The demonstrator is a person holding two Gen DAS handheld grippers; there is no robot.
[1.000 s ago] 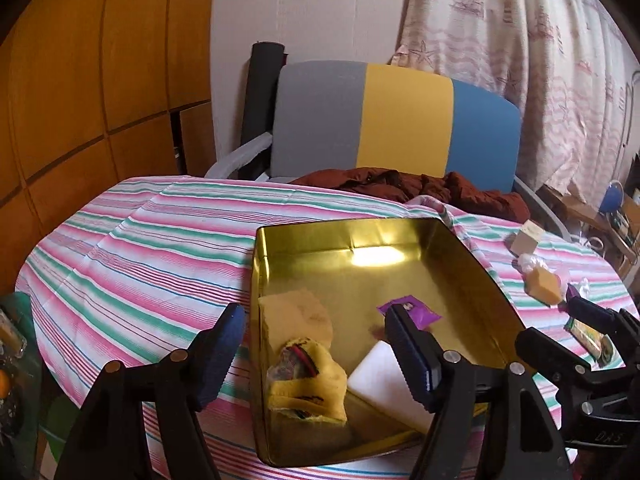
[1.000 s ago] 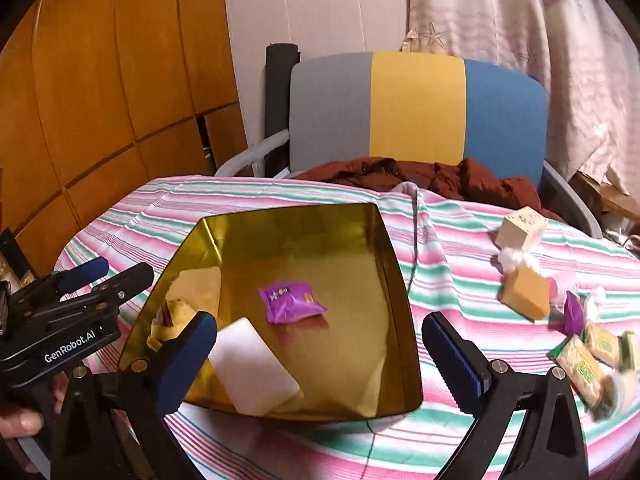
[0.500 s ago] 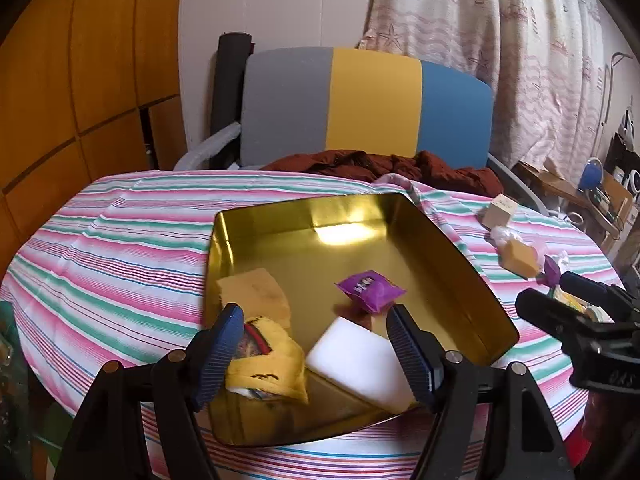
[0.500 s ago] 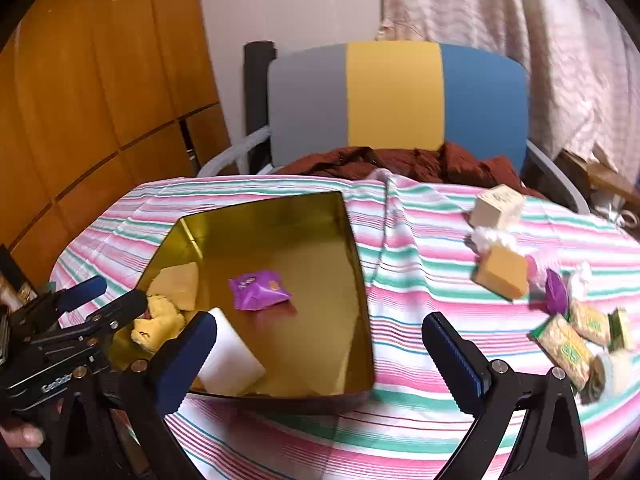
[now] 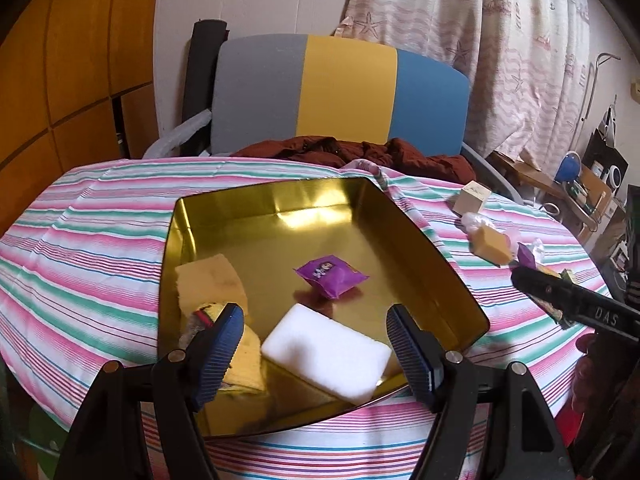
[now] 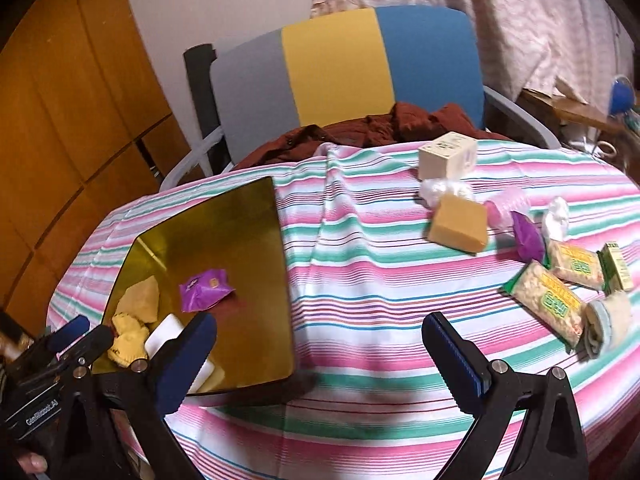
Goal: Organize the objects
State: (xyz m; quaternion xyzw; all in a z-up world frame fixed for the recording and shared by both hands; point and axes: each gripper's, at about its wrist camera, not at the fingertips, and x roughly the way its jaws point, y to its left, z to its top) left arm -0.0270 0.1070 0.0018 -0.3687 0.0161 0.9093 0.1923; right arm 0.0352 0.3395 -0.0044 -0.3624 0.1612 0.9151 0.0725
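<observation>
A gold metal tray (image 5: 276, 204) (image 6: 256, 208) sits on the striped tablecloth. In it lie a purple packet (image 5: 330, 276) (image 6: 206, 290), a white sponge block (image 5: 326, 354), a yellow sponge (image 5: 210, 282) and a yellow wrapped item (image 5: 246, 360). My left gripper (image 5: 316, 350) hovers open over the tray's near end, above the white block. My right gripper (image 6: 320, 360) is open over bare cloth right of the tray. Further right lie a tan block (image 6: 458, 224), a cream box (image 6: 446, 156), a purple packet (image 6: 528, 238) and two green snack bars (image 6: 548, 304).
A grey, yellow and blue chair (image 5: 340, 96) with a brown garment (image 5: 360, 154) stands behind the table. Wooden panels (image 5: 68, 60) rise at the left, a curtain (image 5: 500, 40) at the right. A small green box (image 6: 618, 266) and a rolled cloth (image 6: 606, 322) lie by the table's right edge.
My right gripper has swung right, from over the tray toward the loose items on the cloth. The left gripper shifted slightly right over the tray. Both stayed open.
</observation>
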